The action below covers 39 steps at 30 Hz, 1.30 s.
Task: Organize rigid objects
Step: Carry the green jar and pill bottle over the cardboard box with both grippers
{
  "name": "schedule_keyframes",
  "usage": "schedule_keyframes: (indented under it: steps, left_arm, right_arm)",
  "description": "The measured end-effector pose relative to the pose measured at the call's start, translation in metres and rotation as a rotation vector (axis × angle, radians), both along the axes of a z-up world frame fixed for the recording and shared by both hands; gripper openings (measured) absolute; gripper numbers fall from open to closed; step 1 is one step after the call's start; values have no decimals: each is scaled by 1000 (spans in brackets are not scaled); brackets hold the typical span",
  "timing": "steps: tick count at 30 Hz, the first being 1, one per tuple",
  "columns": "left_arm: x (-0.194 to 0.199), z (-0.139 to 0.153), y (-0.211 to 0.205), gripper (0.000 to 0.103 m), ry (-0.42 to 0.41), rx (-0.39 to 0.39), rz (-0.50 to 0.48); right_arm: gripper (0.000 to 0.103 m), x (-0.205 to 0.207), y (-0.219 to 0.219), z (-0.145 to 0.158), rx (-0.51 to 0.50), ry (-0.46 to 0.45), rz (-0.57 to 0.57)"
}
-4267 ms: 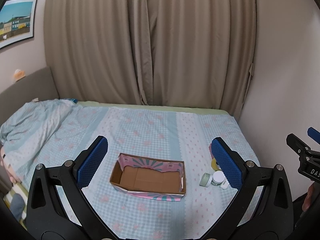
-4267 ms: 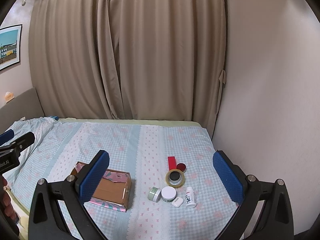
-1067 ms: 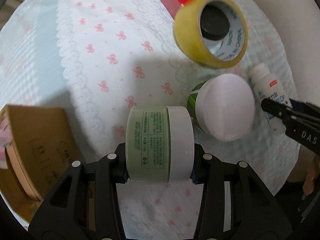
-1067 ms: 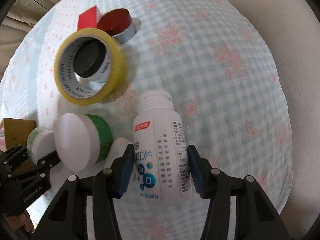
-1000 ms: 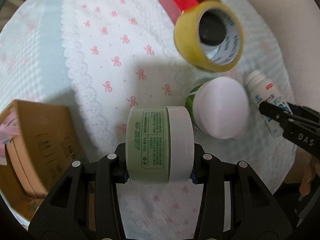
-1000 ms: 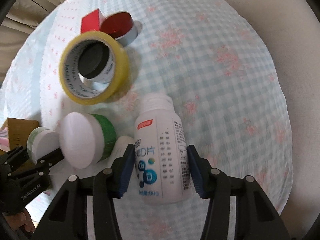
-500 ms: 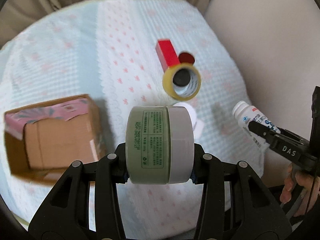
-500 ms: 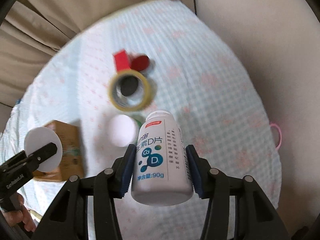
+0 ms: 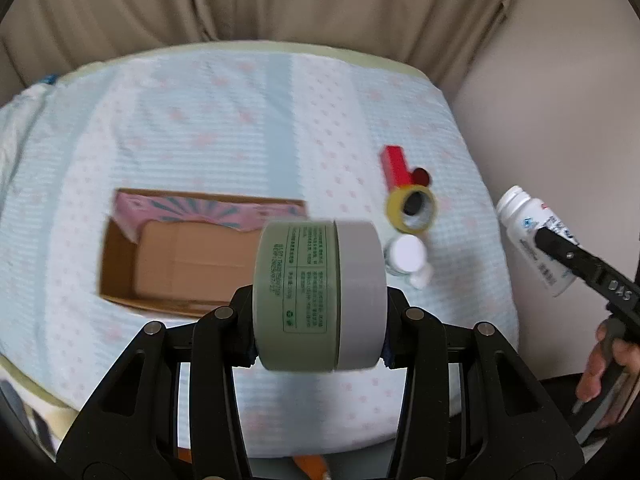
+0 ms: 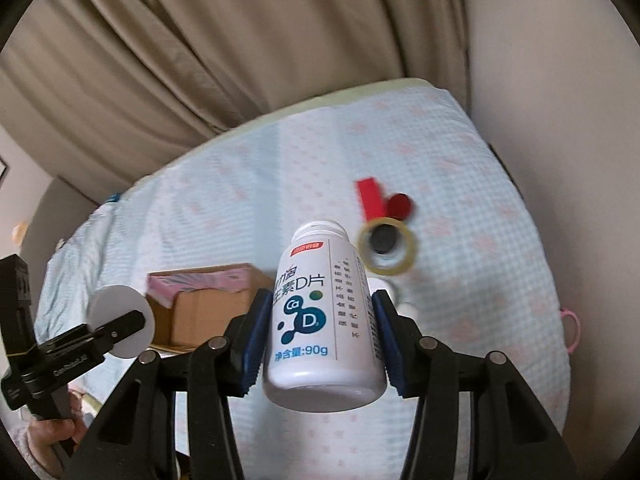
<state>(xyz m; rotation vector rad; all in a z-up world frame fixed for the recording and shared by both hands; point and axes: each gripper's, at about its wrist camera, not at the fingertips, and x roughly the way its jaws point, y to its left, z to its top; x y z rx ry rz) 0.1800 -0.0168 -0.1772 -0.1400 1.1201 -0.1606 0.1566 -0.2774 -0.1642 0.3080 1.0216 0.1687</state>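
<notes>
**2 items in the air, box not yet filled**

The open brown cardboard box with pink patterned flaps (image 9: 192, 252) lies on the bed, and its floor shows bare cardboard in the left wrist view: nothing has been put inside so far. By that reading the sorting is only at its start.

The left tongs (image 9: 320, 322) are clamped narrow on a round pale-green jar with a white lid (image 9: 320, 296), held on its side above the near right edge of the box. The right tongs (image 10: 320, 334) grip a white plastic pill bottle with a white cap (image 10: 324, 320) by its sides, cap pointing away, above the bedspread to the right of the box. Both items hang clear of the bed; neither is yet over the box floor.

Left on the light blue checked bedspread with pink bows (image 9: 240, 120), well to the right of the box: a red rectangular box (image 9: 394, 164), a small dark red round tin (image 9: 420, 176) touching it, a roll of yellow tape (image 9: 412, 208) with a black disc (image 9: 414, 202) inside its core, a white-lidded jar (image 9: 406, 258) and a small white thing (image 9: 420, 280) beside it. So 6 pieces remain, besides the 2 held.

Writing: the bottle label shows "D片", a blue "Ca D" emblem and "净含量:90g". The jar's green label has fine print too blurred to read. The right tongs bear "DAS" on the arm.
</notes>
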Motion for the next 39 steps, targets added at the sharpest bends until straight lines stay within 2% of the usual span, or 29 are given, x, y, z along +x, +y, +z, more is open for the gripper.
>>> schedule_keyframes:
  steps: [4, 10, 15, 20, 30, 35, 39]
  left_arm:
    - [2, 0, 43, 39, -5, 6, 7]
    - [21, -17, 103, 39, 23, -37, -26]
    - [45, -43, 154, 39, 75, -46, -105]
    - [72, -81, 192, 39, 156, -25, -186]
    - [108, -167, 210, 39, 307, 45, -299]
    - [126, -205, 206, 39, 379, 82, -325]
    - [132, -221, 198, 39, 408, 118, -382]
  right_arm:
    - [46, 4, 40, 6, 5, -19, 36]
    - [46, 9, 116, 3, 25, -7, 32]
    - [46, 15, 172, -16, 51, 57, -31]
    - [46, 24, 224, -50, 92, 144, -122]
    - [46, 54, 286, -131, 68, 325, -85]
    - [46, 78, 295, -179, 52, 396, -21]
    - [46, 90, 292, -202, 82, 445, -26]
